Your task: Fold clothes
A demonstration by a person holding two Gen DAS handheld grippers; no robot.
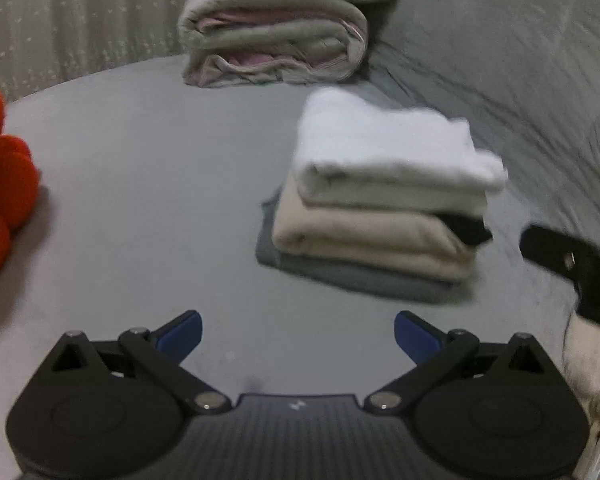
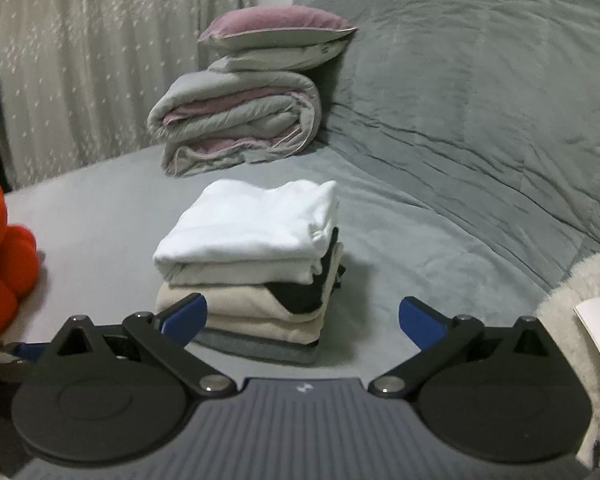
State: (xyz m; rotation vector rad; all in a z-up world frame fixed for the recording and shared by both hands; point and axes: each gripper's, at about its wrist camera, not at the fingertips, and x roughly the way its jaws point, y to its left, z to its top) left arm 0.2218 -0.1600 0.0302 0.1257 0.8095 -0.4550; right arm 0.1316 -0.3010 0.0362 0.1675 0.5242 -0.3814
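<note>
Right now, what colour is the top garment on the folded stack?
White; the top garment shows best in the right wrist view.

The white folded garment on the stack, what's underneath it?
Under the white garment lie a black piece, a cream garment and a grey one at the bottom. Their covered parts cannot be seen.

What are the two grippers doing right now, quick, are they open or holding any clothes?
Left gripper: open, holding nothing.
Right gripper: open, holding nothing; the stack of folded clothes sits free on the bed.
</note>
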